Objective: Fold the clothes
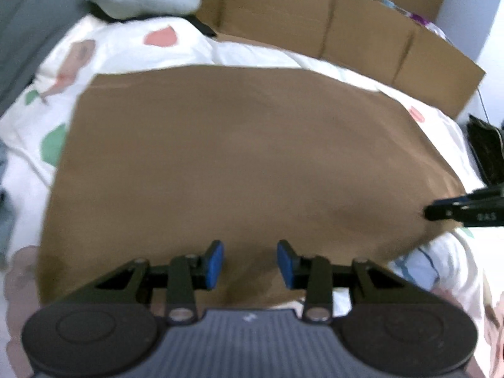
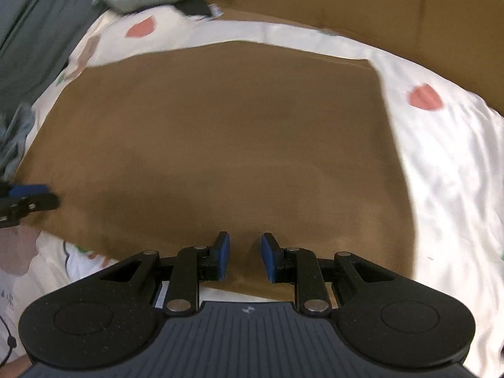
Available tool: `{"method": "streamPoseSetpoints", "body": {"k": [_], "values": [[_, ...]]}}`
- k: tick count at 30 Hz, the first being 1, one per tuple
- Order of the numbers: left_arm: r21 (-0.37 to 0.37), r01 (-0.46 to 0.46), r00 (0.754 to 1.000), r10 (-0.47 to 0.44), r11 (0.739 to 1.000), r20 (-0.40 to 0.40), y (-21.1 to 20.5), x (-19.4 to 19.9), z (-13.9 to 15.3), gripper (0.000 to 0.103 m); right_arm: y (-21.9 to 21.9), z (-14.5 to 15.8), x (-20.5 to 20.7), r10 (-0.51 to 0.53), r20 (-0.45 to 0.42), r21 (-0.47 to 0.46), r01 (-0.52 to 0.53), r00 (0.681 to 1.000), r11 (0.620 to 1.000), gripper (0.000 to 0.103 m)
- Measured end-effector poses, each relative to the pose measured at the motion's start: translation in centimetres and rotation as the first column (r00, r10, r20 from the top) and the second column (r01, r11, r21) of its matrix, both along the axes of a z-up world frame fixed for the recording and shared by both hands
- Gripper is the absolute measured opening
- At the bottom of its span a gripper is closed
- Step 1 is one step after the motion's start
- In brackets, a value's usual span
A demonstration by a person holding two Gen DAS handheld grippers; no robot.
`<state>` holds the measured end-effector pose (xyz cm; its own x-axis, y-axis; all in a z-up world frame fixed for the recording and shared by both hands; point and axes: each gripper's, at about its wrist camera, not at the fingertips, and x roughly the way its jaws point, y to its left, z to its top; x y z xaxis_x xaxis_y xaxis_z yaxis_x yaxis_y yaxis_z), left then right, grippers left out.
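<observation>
Two grippers, left (image 1: 250, 264) and right (image 2: 245, 258), hover at the near edge of the brown garment (image 1: 239, 157) spread flat on the patterned bedsheet (image 2: 447, 157). Both sets of fingers part-open, gripping nothing. Soft, light, limp cloth; best pinched at near corners.

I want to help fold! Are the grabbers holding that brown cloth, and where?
Cannot tell. The left gripper and right gripper straddle the brown cloth's near edge, pads apart.
</observation>
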<state>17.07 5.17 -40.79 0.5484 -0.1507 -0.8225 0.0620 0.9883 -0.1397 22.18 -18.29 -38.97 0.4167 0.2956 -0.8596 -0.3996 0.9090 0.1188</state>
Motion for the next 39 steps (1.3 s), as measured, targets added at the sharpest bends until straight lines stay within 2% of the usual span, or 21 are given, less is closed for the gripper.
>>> {"method": "streamPoseSetpoints", "body": {"k": [5,8,11,15,25,30,39], "values": [[0.011,0.02,0.999,-0.019,1.0,-0.047,0.1,-1.0,-1.2,0.041,1.5,-0.7,-1.2,0.051,-0.025,-0.034,-0.052,0.998,0.998,0.03],[0.026,0.045,0.997,-0.044,0.999,-0.059,0.0,-1.8,-1.5,0.042,1.3,-0.7,-1.1,0.029,-0.066,-0.023,-0.031,0.997,0.999,0.03],[0.009,0.033,0.998,-0.032,0.999,-0.047,0.2,-2.2,-1.1,0.042,1.5,-0.1,-1.1,0.034,-0.065,-0.022,-0.035,0.997,0.999,0.03],[-0.032,0.034,0.999,-0.034,0.999,0.008,0.4,-1.8,-0.2,0.042,2.6,0.9,-1.5,0.086,-0.031,0.029,-0.085,0.996,0.996,0.03],[-0.08,0.148,0.989,-0.145,0.986,0.036,-3.5,0.8,-0.3,0.04,7.7,0.1,-1.6,0.208,0.012,0.024,-0.209,0.978,0.978,0.03],[-0.026,0.203,0.979,-0.202,0.979,0.016,-5.0,0.8,-2.0,0.04,8.7,-0.9,-1.9,0.238,0.008,-0.014,-0.238,0.971,0.971,0.029],[0.015,0.23,0.973,-0.23,0.973,0.023,-5.4,-0.6,-1.7,0.04,8.5,-0.5,-3.5,0.297,0.008,-0.049,-0.296,0.955,0.954,0.028]]}}
